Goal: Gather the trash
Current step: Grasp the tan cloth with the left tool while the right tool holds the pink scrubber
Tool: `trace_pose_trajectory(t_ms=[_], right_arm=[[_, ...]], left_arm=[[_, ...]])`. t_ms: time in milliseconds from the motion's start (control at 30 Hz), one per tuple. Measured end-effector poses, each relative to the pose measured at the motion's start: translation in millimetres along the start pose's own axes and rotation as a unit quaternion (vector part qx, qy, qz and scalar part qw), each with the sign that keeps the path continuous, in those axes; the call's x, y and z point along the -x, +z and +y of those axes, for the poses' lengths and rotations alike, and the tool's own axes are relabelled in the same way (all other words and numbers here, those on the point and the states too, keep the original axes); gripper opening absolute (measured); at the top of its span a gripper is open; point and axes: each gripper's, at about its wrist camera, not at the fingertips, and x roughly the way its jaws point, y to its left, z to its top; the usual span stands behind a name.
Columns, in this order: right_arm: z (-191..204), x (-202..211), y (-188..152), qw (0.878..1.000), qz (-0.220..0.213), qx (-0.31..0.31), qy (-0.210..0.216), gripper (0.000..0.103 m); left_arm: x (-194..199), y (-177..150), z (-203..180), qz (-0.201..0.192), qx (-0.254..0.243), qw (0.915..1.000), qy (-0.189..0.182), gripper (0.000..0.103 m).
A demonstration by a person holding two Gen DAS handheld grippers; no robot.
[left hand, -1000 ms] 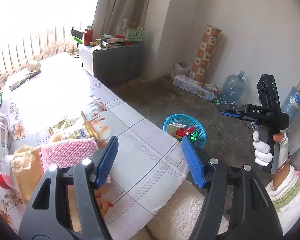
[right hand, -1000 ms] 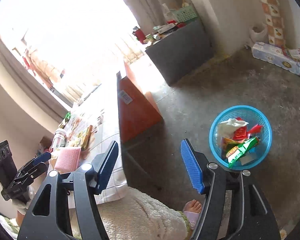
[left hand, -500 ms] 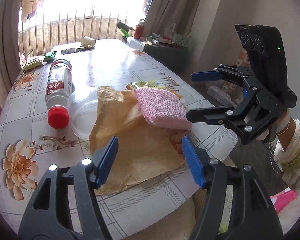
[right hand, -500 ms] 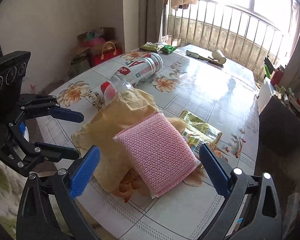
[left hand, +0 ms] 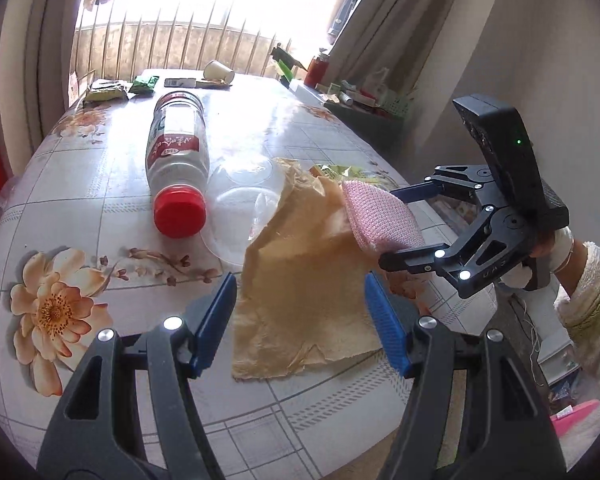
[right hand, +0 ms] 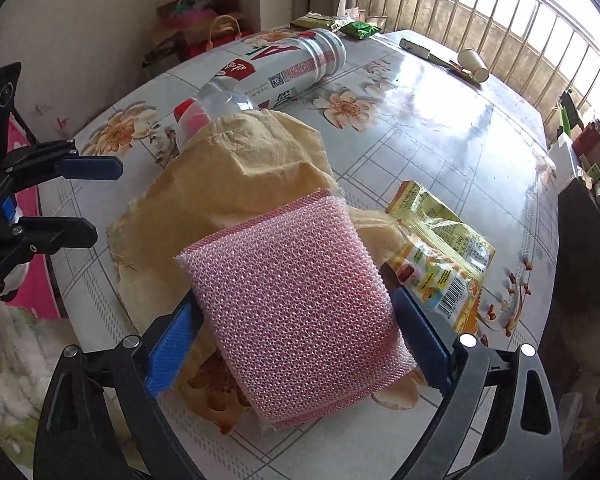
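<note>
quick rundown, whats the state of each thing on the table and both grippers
bottle: lying on its side, red cap on
clear cup: tipped over, empty
brown paper: crumpled, flat
pink sponge: on the paper, between the right pads
snack wrapper: lying flat
paper cup: on its side
left gripper: open, empty
right gripper: closing, astride the sponge

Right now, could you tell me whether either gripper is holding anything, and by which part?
Nothing is held yet. The right gripper is closing astride the pink sponge, blue pads not pressing. The left gripper is open above the brown paper.

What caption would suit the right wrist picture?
Right claw closing around a pink sponge lying on brown paper on a flowered table.
</note>
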Motion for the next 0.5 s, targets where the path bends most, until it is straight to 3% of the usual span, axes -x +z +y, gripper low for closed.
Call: trace_pose_trajectory(t_ms=[200,267,400,500], right_arm=[[9,13,-23,0.996,-0.008,-0.078,-0.031,0.088],[9,19,-35,0.992,-0.013,-0.117,-0.043,0.088],[-1,33,-63,0.974,-0.039,-0.22,-0.043,0.087],[-7,43,-85,0.955,-0.064,-0.286,-0.04,0.087]], left_arm=[[-16,-1,-3,0.02,-0.004,0.9994,0.029,0.06],[-22,-3,-5,0.029,-0.005,0.999,0.033,0.05],[-28,-12,-13,0.054,-0.005,0.9984,0.017,0.025],[-31,-24,-25,0.084,-0.007,0.9961,-0.026,0.025]])
